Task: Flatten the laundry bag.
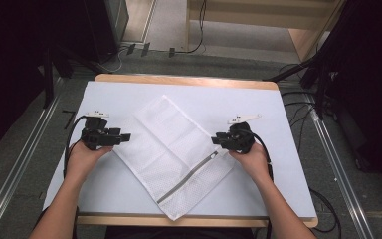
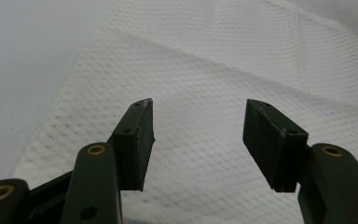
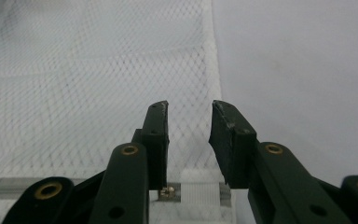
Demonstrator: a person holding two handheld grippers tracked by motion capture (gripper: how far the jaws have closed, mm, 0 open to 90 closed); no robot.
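A white mesh laundry bag [image 1: 171, 149] lies flat and turned like a diamond on the table, a grey zipper [image 1: 189, 178] running along its lower right side. My left gripper [image 1: 124, 136] rests at the bag's left corner, open, its jaws wide apart over the mesh [image 2: 200, 107] with nothing between them. My right gripper [image 1: 215, 140] sits at the bag's right corner near the zipper's upper end, open with a narrower gap. In the right gripper view the mesh [image 3: 98, 84] lies under the jaws and the metal zipper pull [image 3: 168, 192] shows just below them.
A white sheet [image 1: 258, 104] covers the wooden table [image 1: 189, 79]. Black cables trail from both grippers off the table's sides. Floor rails and dark stands flank the table, with a wooden frame behind.
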